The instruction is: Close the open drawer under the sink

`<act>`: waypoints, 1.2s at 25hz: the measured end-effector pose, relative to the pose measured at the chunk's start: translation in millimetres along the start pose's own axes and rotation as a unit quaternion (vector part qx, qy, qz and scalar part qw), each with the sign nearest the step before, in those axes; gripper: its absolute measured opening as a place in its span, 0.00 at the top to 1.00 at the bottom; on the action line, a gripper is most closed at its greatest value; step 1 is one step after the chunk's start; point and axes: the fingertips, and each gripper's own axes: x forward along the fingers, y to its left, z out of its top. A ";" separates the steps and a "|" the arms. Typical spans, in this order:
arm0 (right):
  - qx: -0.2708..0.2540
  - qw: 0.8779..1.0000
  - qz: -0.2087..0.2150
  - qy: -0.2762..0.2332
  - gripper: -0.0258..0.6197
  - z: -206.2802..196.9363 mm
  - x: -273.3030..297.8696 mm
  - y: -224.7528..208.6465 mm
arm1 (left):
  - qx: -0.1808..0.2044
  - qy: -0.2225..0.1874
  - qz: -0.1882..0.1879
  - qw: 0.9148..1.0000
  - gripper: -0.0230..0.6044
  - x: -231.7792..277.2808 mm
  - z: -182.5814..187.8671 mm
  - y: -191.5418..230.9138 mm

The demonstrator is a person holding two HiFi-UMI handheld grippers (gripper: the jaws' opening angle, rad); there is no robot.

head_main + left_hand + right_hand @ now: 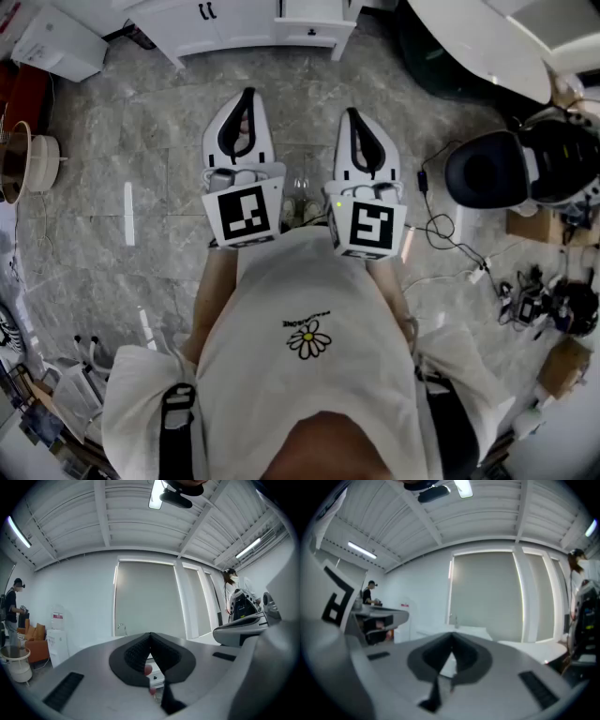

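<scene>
The white sink cabinet [234, 23] stands ahead of me across the marble floor, and its drawer [314, 26] juts out open at the right end. My left gripper [247, 96] and right gripper [352, 114] are held side by side and level, pointing at the cabinet from well short of it. Both pairs of jaws meet at the tips with nothing between them. The left gripper view shows its closed gripper tips [150, 634], with a bit of the white cabinet front [155, 678] showing below them. In the right gripper view the gripper [452, 634] points at the sink counter [471, 631] and its faucet [456, 619].
A white box [56, 42] and a round white bin [37, 159] stand at the left. At the right are a black seat [487, 169], cables [450, 234] on the floor and a white table [487, 37]. A person [11, 604] stands far left.
</scene>
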 end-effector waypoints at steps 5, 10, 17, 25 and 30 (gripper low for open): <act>0.005 1.000 0.000 0.005 0.91 -2.3 -0.3 -3.2 | 0.001 0.014 0.001 1.000 0.93 0.8 -3.3 -1.3; 0.017 1.000 -0.004 0.015 0.91 -7.7 -3.2 -11.4 | 0.005 0.014 0.000 1.000 0.93 3.7 -4.7 -6.3; 0.050 0.999 -0.002 0.004 0.91 -9.3 -7.4 -25.2 | -0.010 0.031 0.002 0.999 0.93 4.7 -11.4 -16.1; 0.074 0.996 0.052 0.013 0.91 -20.7 -8.2 -33.2 | -0.018 0.039 0.007 0.999 0.93 13.4 -17.9 -37.6; 0.089 0.994 0.060 0.016 0.91 -28.8 -11.8 -52.6 | -0.028 0.034 0.008 0.999 0.93 14.8 -18.1 -59.2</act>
